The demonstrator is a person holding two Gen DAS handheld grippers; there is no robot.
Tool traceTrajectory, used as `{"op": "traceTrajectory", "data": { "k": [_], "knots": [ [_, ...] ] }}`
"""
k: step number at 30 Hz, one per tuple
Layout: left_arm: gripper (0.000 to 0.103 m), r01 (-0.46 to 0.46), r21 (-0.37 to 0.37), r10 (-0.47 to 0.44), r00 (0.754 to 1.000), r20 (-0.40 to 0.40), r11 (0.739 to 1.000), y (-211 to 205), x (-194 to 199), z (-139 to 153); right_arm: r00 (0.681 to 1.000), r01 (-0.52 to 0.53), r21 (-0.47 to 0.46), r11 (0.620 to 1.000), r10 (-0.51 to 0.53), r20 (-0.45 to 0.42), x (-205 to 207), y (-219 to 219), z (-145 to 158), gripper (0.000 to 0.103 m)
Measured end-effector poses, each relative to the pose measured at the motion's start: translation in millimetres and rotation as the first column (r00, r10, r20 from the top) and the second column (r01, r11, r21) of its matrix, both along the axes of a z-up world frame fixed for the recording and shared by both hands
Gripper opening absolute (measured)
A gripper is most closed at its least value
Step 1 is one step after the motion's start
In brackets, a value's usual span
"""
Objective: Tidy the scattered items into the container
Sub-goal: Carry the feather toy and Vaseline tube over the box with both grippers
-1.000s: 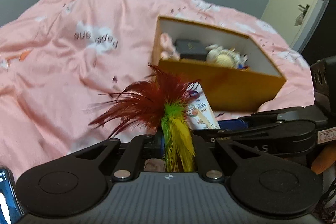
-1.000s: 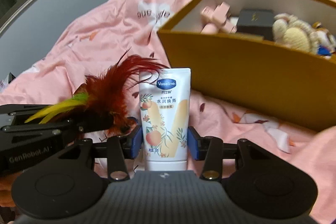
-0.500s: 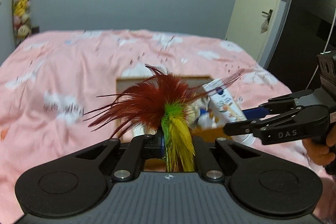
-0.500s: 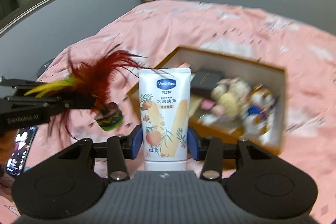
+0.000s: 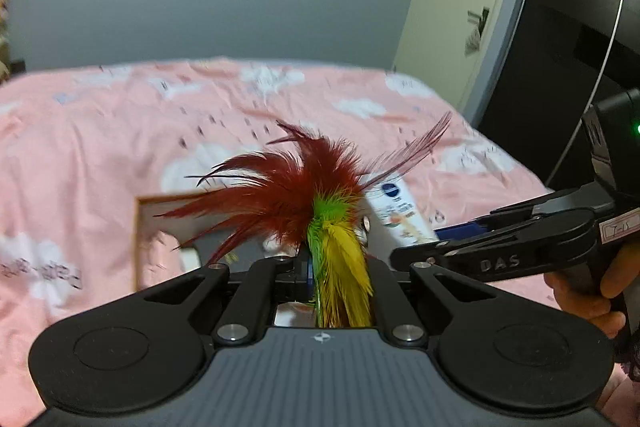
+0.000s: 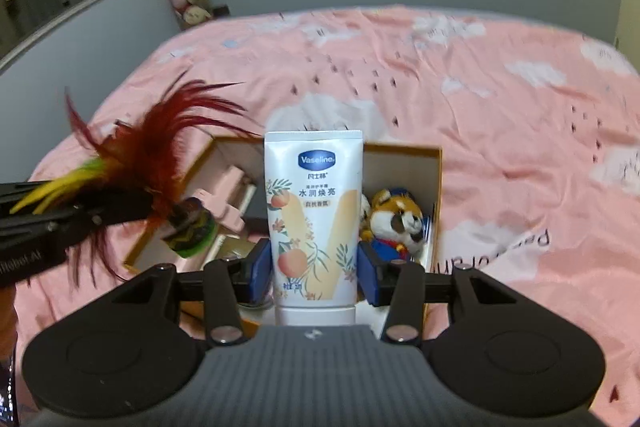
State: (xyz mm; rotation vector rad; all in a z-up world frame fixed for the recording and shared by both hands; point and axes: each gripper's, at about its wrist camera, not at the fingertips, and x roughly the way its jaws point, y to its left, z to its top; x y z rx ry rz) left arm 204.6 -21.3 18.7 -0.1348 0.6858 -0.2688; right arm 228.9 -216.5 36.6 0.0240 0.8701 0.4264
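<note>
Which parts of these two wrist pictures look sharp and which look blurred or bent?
Left wrist view: the red, green and yellow feather toy in the left gripper is crisp, the pink cloud-print bedspread is smeared, and the door frame bows. Right wrist view: the white Vaseline lotion tube reads sharply, the brown open box is softer, and the bed edges curve.

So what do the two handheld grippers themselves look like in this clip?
Both are matte black plastic. Each has a ribbed grey-black deck, two round discs at the sides and silver screws on the linkage arms. The right gripper has blue finger pads. Seen from the left wrist camera, its side reads "DAS", with a handwritten white label and a green light. The left gripper carries partly legible white lettering on its side.
</note>
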Motion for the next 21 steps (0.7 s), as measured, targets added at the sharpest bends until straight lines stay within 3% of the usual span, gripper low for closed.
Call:
{"op": "traceTrajectory", "data": {
  "k": [9, 14, 18, 21],
  "knots": [
    [0.006, 0.052, -0.042, -0.057, 0.988, -0.143, 0.998, 1, 37, -53, 0.987, 0.013, -0.070, 0.997, -0.024, -0.160, 39, 10, -49, 0.048],
    [0.006, 0.087, -0.061, -0.097, 0.977, -0.191, 0.994, -1, 42, -67, 0.978, 0.007, -0.127, 0.992, -0.034, -0.206, 53, 15, -65, 0.048],
    [0.006, 0.133, -0.005, -0.131, 0.966, -0.223, 0.991, -11, 42, -71, 0.972, -0.006, -0.166, 0.986, -0.034, -0.233, 53, 20, -70, 0.048],
    [0.006, 0.143, -0.011, -0.142, 0.961, -0.237, 0.990, -13, 44, -76, 0.965, -0.013, -0.189, 0.982, -0.037, -0.259, 51, 24, -71, 0.048]
  ]
}}
